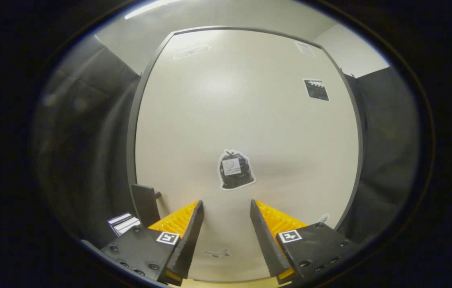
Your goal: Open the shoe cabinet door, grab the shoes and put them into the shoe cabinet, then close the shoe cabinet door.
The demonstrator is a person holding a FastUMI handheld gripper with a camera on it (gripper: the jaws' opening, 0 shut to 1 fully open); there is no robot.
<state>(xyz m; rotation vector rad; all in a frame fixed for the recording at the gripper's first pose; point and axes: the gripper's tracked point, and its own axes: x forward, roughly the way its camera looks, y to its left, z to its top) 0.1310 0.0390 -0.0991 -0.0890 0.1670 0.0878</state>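
Small sticker (236, 169) on door: print unreadable.

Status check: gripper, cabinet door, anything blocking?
Gripper open, fingers holding nothing. Cabinet door just ahead; handle beside the left finger, ungripped. Nothing between fingers and door.

Tongs (226, 208): ribbed fingers, black screwed mounts, perhaps square tracking markers.

One door (246, 120), four stickers (235, 169)
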